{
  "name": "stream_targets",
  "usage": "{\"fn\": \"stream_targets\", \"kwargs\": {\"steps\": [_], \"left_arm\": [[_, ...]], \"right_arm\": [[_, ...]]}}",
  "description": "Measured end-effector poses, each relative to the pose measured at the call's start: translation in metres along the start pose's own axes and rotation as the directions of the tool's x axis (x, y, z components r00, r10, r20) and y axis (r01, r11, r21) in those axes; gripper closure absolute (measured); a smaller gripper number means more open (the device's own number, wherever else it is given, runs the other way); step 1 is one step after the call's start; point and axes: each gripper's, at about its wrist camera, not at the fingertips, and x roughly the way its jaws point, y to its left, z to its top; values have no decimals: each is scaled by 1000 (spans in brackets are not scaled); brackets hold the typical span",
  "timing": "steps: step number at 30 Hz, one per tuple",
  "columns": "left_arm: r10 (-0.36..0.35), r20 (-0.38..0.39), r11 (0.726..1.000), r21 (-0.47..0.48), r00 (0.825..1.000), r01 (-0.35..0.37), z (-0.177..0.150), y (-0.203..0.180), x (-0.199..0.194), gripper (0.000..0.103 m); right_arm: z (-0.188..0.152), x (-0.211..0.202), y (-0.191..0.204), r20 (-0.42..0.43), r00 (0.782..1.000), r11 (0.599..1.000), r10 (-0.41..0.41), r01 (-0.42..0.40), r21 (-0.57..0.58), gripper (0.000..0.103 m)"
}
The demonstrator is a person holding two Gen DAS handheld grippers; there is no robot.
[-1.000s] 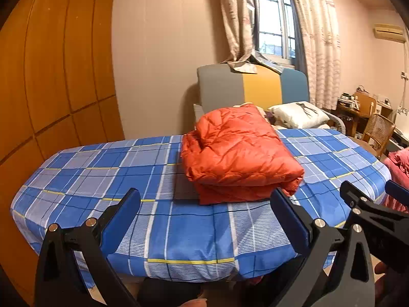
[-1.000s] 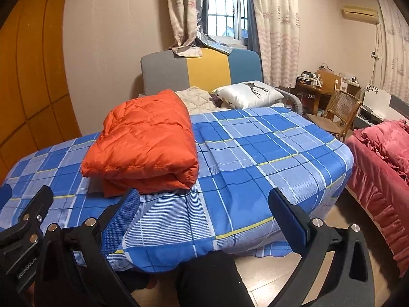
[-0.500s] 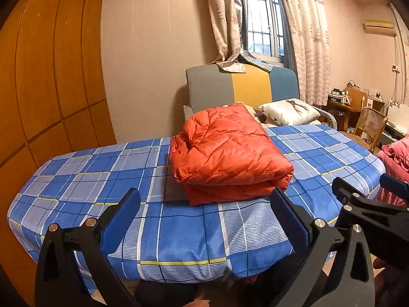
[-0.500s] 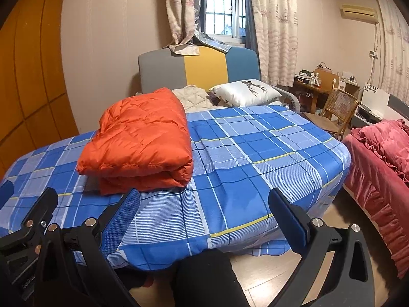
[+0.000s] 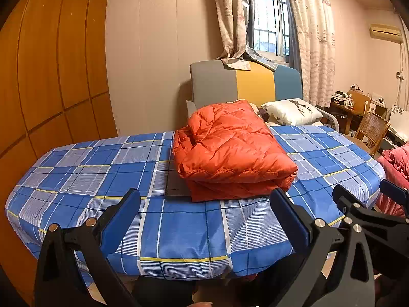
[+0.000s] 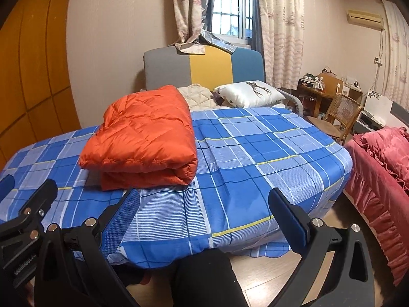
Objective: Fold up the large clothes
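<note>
room: bedroom w/ pale pink walls, orange wood panel wall [image 5: 46, 76] at left, curtained window [image 5: 268, 23] behind.
bed: blue plaid sheet w/ yellow lines covers the bed [image 5: 102, 174]; grey-yellow-blue headboard [image 5: 245, 81] at far end, white pillow w/ dark print [image 5: 291, 111] by it. Red ruffled bedding [image 6: 383, 158] lies to the right, apart from the bed.
garment: orange quilted puffer jacket [image 5: 230, 151] lies folded into a thick, squarish stack on the sheet, left-of-centre in right view [image 6: 143, 138]. Nothing touches it.
change: vs a sec ago both cams sit a bit further back & the jacket shape is the same; grippers have pulled off toward the foot of the bed.
left gripper [image 5: 202, 217]: blue-padded fingers wide apart, empty, off the bed's near edge.
right gripper [image 6: 204, 217]: fingers apart too, empty, over floor by the near edge.
meaning: fold looks finished, prob. end of task; at most a tidy-up of the loose lower layer at the front.
</note>
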Motion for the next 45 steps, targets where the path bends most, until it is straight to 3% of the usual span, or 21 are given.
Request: {"fn": "stream_targets", "kwargs": {"steps": [45], "left_arm": [[16, -5, 999, -51, 1000, -16, 4, 11, -1, 2]], "right_arm": [[-1, 1, 12, 6, 1000, 999, 10, -10, -40, 3]]}}
